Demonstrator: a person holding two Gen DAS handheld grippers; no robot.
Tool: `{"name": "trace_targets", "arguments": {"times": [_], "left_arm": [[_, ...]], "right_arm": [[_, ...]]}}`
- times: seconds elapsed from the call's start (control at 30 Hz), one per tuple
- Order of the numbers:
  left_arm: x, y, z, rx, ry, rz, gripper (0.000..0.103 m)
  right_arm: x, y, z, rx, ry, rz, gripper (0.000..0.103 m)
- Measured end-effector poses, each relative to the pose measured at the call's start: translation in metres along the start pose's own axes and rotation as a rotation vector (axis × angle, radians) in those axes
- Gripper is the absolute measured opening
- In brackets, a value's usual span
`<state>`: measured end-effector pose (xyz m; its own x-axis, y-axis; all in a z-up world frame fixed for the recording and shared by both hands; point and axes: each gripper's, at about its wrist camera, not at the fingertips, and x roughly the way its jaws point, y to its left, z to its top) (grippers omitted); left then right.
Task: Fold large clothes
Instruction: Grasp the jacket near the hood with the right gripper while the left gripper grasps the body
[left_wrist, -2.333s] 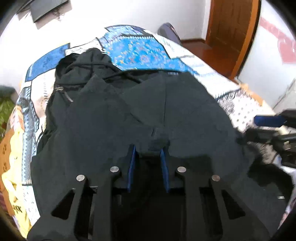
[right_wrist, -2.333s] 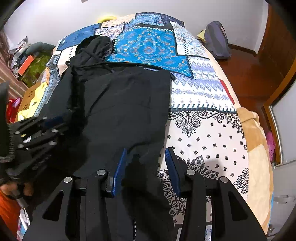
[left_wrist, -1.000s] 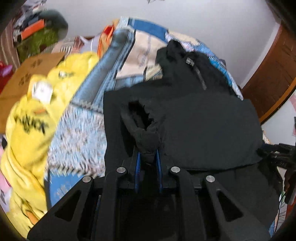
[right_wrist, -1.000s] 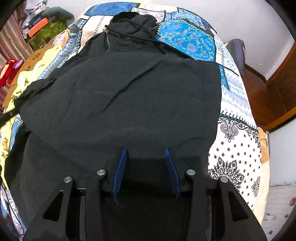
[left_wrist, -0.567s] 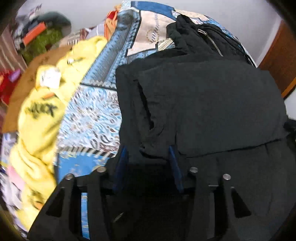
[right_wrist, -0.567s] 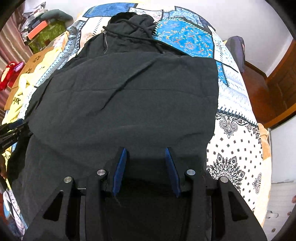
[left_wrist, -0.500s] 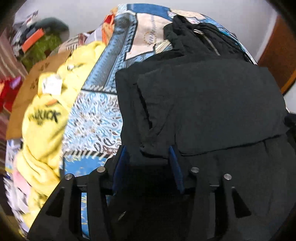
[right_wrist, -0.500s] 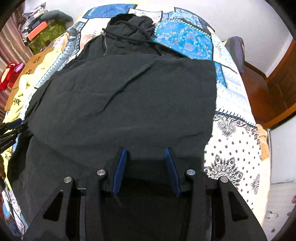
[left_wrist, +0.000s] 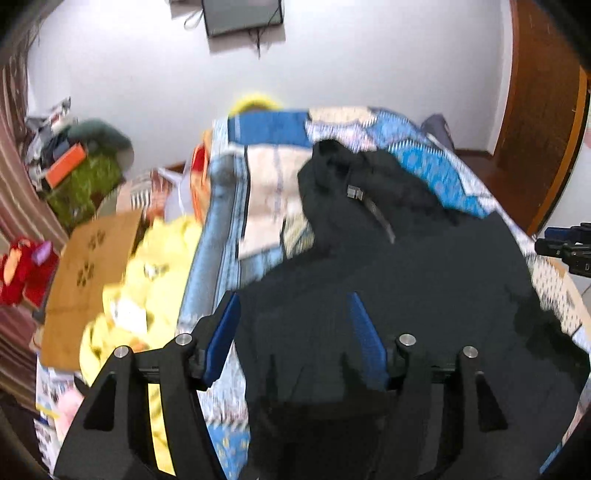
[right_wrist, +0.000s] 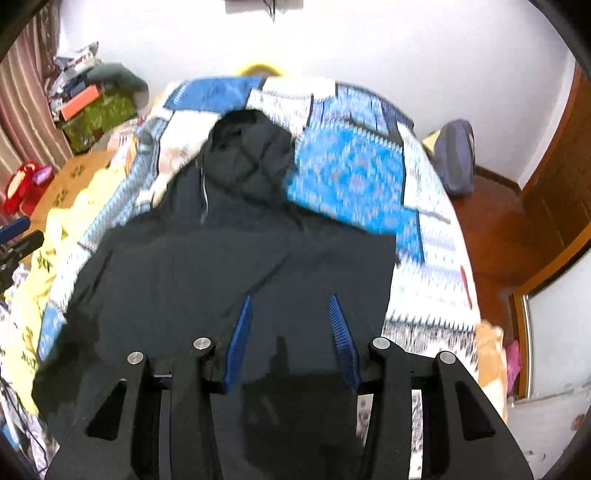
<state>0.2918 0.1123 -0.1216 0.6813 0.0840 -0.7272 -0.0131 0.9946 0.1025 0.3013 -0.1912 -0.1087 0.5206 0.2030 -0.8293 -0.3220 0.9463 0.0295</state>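
Hoodie (right_wrist: 236, 266) lies folded on the patchwork bed (right_wrist: 351, 177), hood toward the wall. Left gripper (left_wrist: 291, 332) jaws are opening, empty; right gripper (right_wrist: 291, 332) jaws stand part-open, empty. Risk: the loose folded layer may slide open once released.

Even, soft indoor light fills both wrist views, brightest on the white wall (left_wrist: 369, 74), which nears overexposure. Motion blur smears the patterned bedspread (right_wrist: 351, 181) and the yellow clothing (left_wrist: 155, 258) beside the bed, leaving prints unreadable. The black hooded jacket (right_wrist: 240, 266) swallows most detail, its folds barely separable from faint shadows cast below the gripper frames. Fisheye distortion bows the wooden door (left_wrist: 535, 110) and the curtain (right_wrist: 22, 92) near the edges, and dark vignetting rounds every corner. Only the gripper bodies in the foreground stay fairly sharp.
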Motion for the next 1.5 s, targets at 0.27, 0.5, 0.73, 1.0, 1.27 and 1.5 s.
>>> {"name": "trace_targets", "arguments": {"times": [0.27,0.5,0.73,1.0,1.27,1.5], "left_arm": [[0.032,-0.016,0.046,0.0,-0.039,-0.018,0.062],[0.104,-0.011,0.072,-0.061,0.056,-0.031,0.062],[0.186,0.001,0.082,-0.193,0.198,-0.136,0.062],[0.26,0.011,0.082,-0.294,0.278,-0.187,0.062],[0.276,0.008,0.086,-0.333,0.256,-0.21,0.019],[0.221,-0.018,0.096,-0.11,0.169,-0.091,0.005]], "right_arm": [[0.021,0.004,0.051,-0.002,-0.056,0.026,0.042],[0.084,0.009,0.083,-0.034,0.013,0.015,0.054],[0.155,-0.001,0.115,0.037,0.109,0.057,0.054],[0.216,-0.034,0.132,0.295,0.196,0.237,0.054],[0.215,-0.02,0.131,0.269,0.126,0.319,0.015],[0.148,-0.014,0.122,0.222,0.03,0.387,0.007]]}}
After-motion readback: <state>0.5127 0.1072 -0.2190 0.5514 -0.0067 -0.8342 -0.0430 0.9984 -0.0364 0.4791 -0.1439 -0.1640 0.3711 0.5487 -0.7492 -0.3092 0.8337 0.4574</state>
